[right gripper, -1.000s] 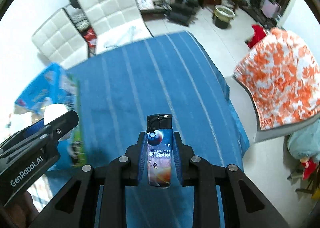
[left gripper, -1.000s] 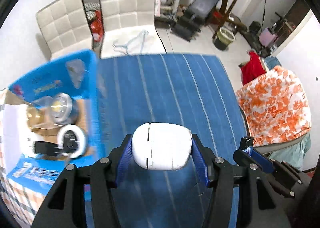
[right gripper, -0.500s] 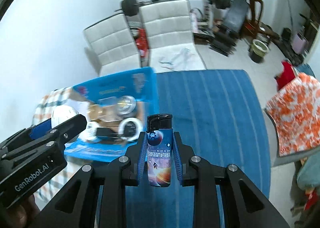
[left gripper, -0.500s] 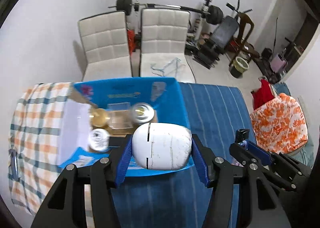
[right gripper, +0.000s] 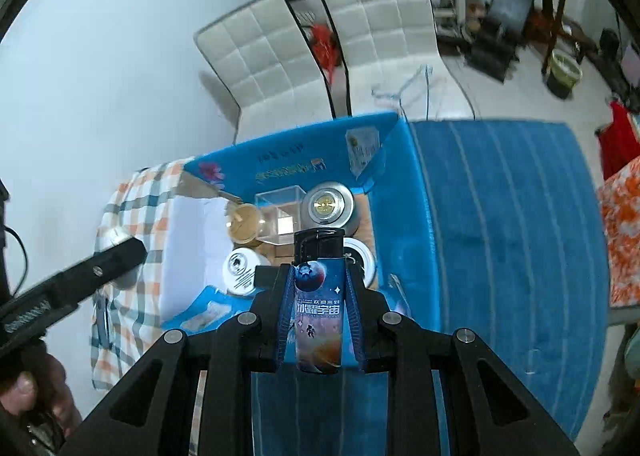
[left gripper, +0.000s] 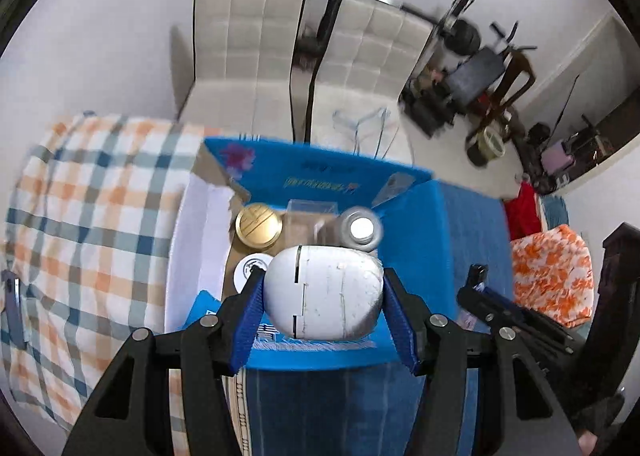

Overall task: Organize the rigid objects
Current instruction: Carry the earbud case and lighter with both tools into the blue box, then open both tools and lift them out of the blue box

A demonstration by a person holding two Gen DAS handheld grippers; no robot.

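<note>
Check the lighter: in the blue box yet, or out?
Out. The lighter is clamped between the right gripper fingers, held above the blue box, not resting inside.

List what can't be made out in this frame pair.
- Left wrist view: box floor beneath the white case, which covers it.
- Right wrist view: round white item, half hidden behind the lighter.
- Both views: print on the box's inner wall, blurred.

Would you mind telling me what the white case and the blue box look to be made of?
The white case looks like hard matte plastic: smooth rounded shell, thin seam, scuff lines. The blue box looks like printed cardboard: plain brown inside faces and folded flaps. Neither is certain from looks alone.
</note>
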